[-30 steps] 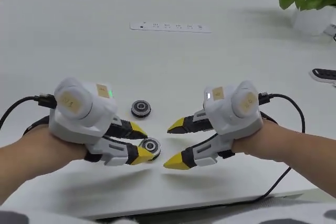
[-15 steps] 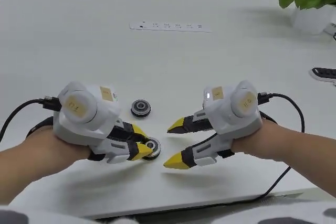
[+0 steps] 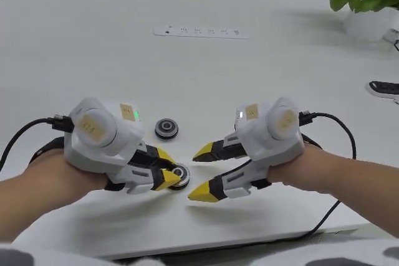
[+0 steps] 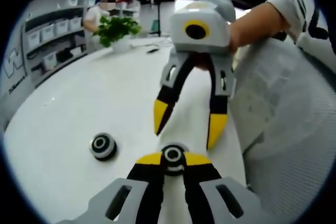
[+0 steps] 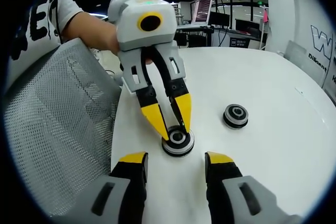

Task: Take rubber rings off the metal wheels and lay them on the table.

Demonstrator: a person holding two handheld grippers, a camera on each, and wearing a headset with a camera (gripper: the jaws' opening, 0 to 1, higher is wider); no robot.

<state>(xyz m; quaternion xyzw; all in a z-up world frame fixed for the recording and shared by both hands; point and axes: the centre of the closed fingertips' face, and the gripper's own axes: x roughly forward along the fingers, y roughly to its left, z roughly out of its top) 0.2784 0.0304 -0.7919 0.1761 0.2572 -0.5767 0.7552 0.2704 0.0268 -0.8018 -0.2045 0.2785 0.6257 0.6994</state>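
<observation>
Pinching a wheel (image 3: 181, 174) by the near edge of the bench (image 3: 262, 73), my left tongs (image 3: 168, 168) face my right tongs (image 3: 198, 174), which gape just beside it; a second wheel (image 3: 166, 128) lies farther in.

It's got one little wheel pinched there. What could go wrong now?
The left gripper pinches the near wheel by its tips only, so it might slip or roll when the open right gripper tugs at it. The wheel sits close to the table edge and could drop off.
</observation>
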